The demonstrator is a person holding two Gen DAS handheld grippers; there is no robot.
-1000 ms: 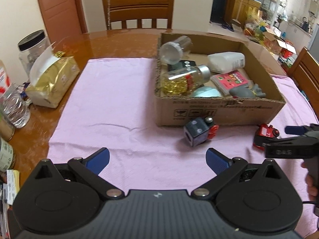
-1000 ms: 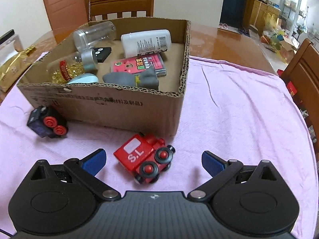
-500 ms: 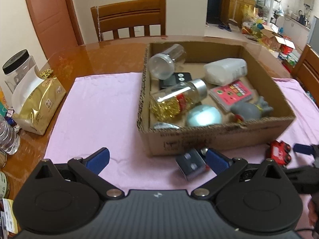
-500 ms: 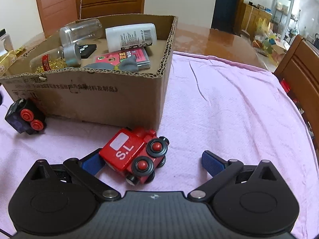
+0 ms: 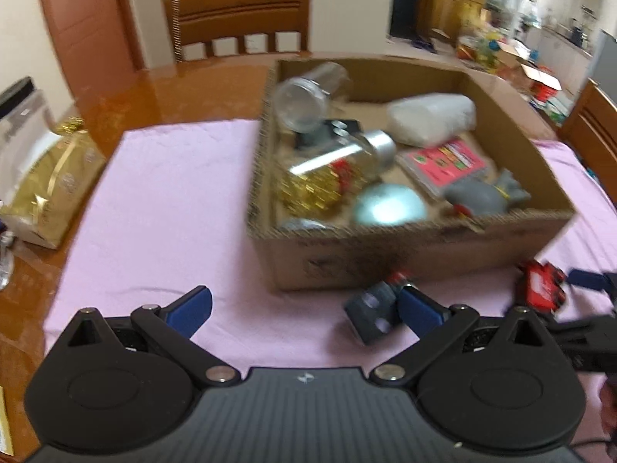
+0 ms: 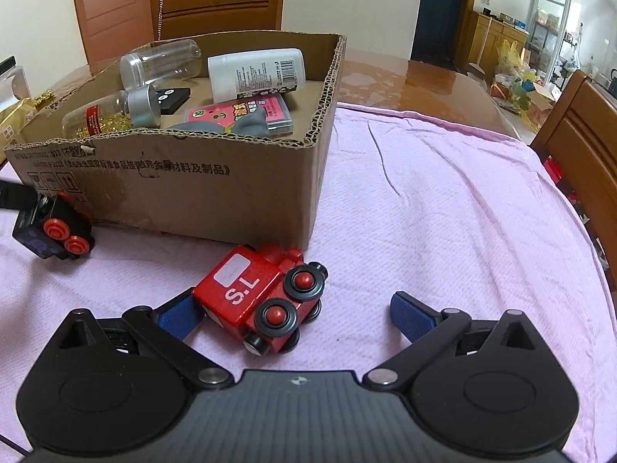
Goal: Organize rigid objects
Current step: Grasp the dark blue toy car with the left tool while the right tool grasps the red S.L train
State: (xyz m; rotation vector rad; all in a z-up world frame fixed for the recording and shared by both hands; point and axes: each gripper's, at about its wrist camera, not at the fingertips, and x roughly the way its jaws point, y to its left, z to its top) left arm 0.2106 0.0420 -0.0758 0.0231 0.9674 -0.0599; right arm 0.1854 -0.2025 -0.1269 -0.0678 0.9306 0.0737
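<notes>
The cardboard box (image 6: 216, 177) sits on the pink cloth (image 6: 443, 212) covering the tabletop and already holds the sorted rigid pieces: a clear jar (image 6: 158, 62), a white bottle (image 6: 256, 73), a gold-filled bottle (image 6: 112, 114), a pink card case (image 6: 246, 110) and a grey toy (image 6: 246, 125). Two toy engines lie outside it, just beside its near wall, which suggests they are the last things to go in and explains why each tool is low over the cloth and aimed at one of them.

In the right wrist view the right tool (image 6: 293, 312) is spread wide. The red train (image 6: 262, 297) lies tilted between its fingers, toward 10 o'clock of the gap, with the left pad (image 6: 177, 314) touching or nearly touching its rear corner and the right pad well clear. It is bracketed, not pinched.

The left tool (image 5: 304, 308) is equally wide open. Its view is smeared by motion, so contact is hard to judge, but the dark blue engine (image 5: 372, 314) appears right against the inner face of its right-hand pad (image 5: 418, 310), at about 3 o'clock in the gap, while the other pad holds nothing. From the right wrist view that engine (image 6: 54, 231) lies at 9 o'clock, by the box's near left corner
</notes>
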